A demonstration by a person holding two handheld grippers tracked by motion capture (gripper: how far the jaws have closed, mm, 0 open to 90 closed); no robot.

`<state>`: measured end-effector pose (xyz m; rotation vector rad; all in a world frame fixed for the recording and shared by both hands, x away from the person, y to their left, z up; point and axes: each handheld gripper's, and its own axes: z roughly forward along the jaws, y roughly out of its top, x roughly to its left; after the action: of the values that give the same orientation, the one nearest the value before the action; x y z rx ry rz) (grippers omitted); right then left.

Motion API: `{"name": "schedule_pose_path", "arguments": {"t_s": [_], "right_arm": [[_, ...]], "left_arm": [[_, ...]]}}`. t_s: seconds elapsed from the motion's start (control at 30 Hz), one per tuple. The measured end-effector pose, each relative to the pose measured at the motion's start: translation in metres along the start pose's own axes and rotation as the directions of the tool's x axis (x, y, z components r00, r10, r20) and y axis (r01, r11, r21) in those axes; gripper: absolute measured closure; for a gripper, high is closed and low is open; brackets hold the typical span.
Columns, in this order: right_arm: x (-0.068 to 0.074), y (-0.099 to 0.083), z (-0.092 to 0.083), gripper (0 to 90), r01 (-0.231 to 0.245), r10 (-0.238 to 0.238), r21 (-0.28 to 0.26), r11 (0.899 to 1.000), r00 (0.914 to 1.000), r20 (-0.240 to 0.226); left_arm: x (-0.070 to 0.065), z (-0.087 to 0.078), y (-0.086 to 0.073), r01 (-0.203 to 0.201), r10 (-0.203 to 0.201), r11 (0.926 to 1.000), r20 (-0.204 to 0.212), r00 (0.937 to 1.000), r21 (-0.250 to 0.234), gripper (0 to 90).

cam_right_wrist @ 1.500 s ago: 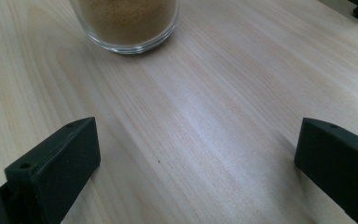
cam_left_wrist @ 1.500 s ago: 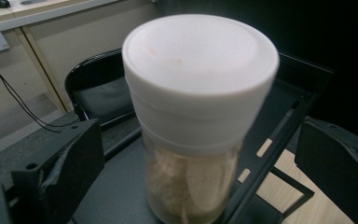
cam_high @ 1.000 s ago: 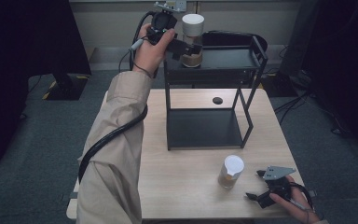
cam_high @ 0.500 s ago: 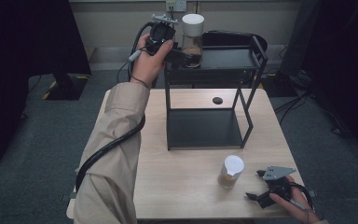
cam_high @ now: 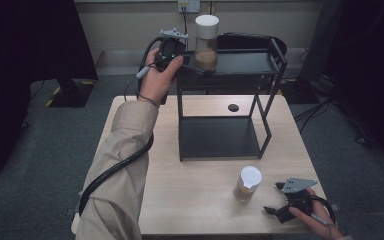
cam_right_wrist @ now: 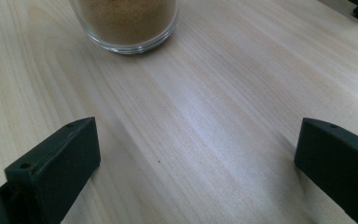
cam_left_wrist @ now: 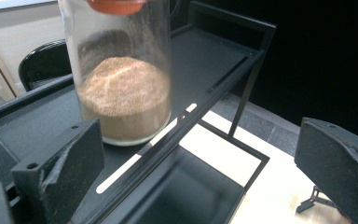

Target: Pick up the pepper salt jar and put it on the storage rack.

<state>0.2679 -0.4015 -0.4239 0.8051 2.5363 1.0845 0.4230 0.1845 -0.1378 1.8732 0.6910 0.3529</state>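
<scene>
- Up top, the left gripper (cam_high: 187,62) hangs with jaws spread wide, holding nothing, just beside the jar (cam_high: 206,42) standing on the rack's upper shelf (cam_high: 245,62).
- That jar looks already placed.
- Down at the table (cam_high: 200,210), the right gripper (cam_high: 275,197) is spread too, near a second jar (cam_high: 247,183), not yet picked up.

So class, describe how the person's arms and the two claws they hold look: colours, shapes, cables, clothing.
The left arm wears a beige sleeve. Both claws are black: the left claw has a grey three-cornered plate on top and a thick black cable trailing along the sleeve. The right claw carries the same grey plate. Up close, its jaws are blocky, matte black, with small holes.
</scene>
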Motion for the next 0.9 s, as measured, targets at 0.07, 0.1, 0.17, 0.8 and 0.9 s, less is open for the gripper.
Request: {"name": "schedule_pose_path", "arguments": {"t_s": [0.07,0.1,0.17,0.8,0.9], "right_arm": [[0.000,0.000,0.000,0.0,0.000,0.000,0.000,1.000,1.0000,0.000],[0.000,0.000,0.000,0.0,0.000,0.000,0.000,1.000,1.0000,0.000],[0.000,0.000,0.000,0.0,0.000,0.000,0.000,1.000,1.0000,0.000],[0.000,0.000,0.000,0.0,0.000,0.000,0.000,1.000,1.0000,0.000],[0.000,0.000,0.000,0.0,0.000,0.000,0.000,1.000,1.0000,0.000]], "left_arm": [[-0.001,-0.001,-0.002,0.000,0.000,1.0000,0.000,1.0000,-0.001,0.9],[-0.001,-0.002,-0.004,-0.002,0.002,1.0000,0.002,1.0000,-0.002,0.9],[-0.001,-0.002,-0.008,-0.001,0.001,1.0000,0.005,1.0000,-0.004,0.9],[0.001,0.002,-0.042,0.003,-0.004,1.0000,0.046,0.9990,0.005,0.9],[0.001,0.002,-0.050,0.004,-0.005,1.0000,0.050,0.9987,0.003,0.9]]}}
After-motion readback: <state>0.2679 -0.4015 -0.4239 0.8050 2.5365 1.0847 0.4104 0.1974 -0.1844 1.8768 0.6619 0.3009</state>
